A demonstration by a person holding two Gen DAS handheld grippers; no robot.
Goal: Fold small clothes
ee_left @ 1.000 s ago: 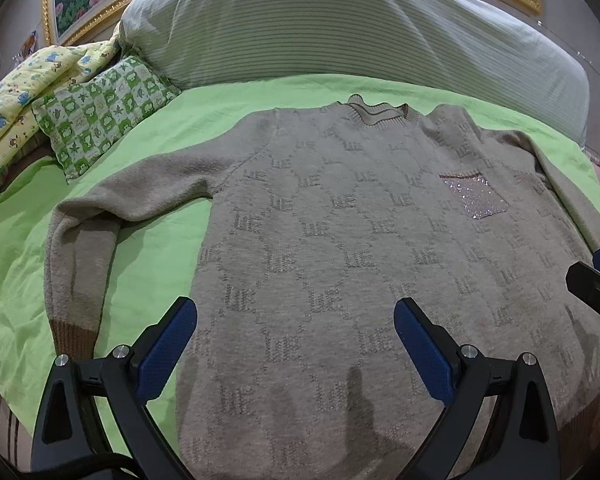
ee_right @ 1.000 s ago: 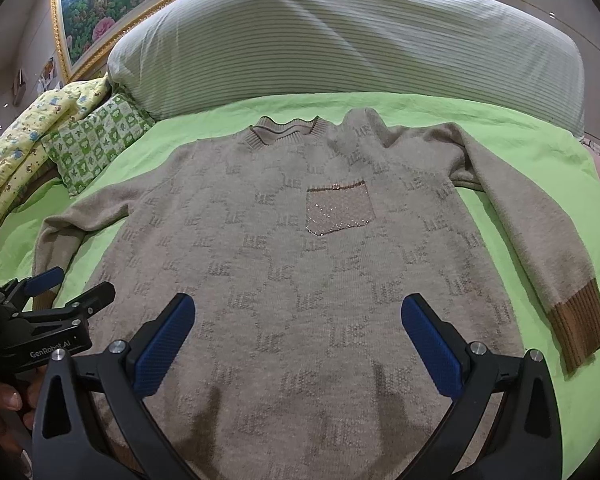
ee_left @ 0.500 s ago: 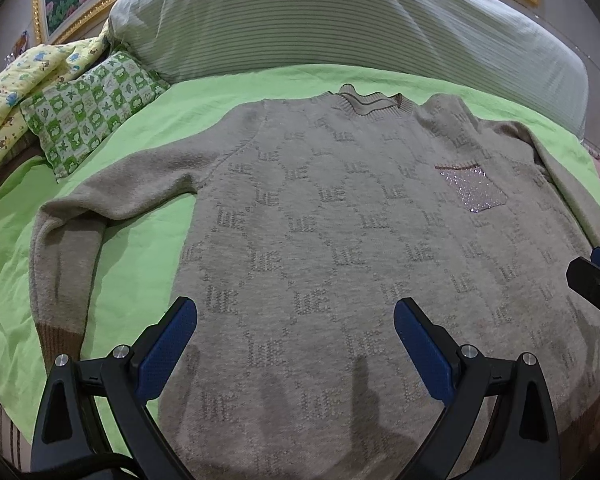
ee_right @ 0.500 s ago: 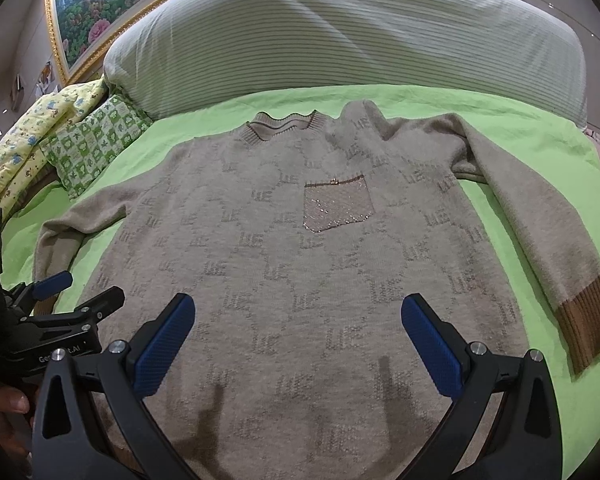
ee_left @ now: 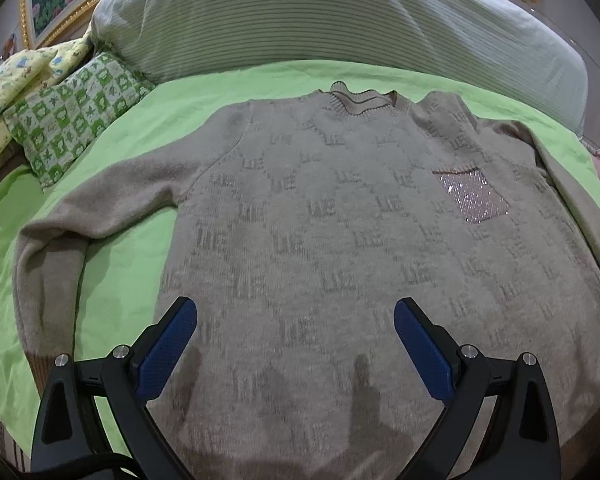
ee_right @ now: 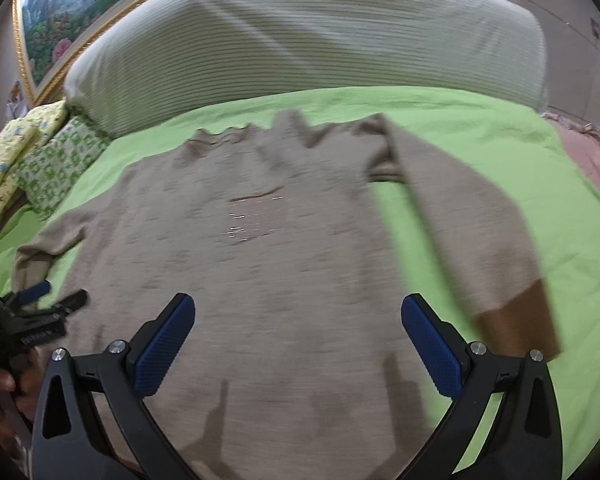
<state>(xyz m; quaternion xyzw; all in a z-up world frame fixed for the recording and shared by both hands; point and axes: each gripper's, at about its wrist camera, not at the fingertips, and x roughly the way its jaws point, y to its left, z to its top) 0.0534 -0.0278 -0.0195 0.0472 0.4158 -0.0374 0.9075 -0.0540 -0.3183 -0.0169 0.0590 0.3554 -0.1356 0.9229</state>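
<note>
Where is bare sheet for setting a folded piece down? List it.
Bare green sheet lies between the beige knitted sweater and the striped bolster, right of its right sleeve, and in the wedge under its left sleeve. The far-left corner is crowded by the green checked pillow.

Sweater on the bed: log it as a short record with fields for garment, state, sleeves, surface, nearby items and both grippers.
garment: beige sweater with a sparkly chest pocket
state: spread flat, front up, unfolded
sleeves: both out to the sides; brown cuff of one sleeve lies on the sheet
surface: green sheet
nearby: striped pillow behind the collar; green checked cushion at the far left
left gripper: open, over the sweater's lower part, holding nothing
right gripper: open, over the hem area, holding nothing; view blurred
</note>
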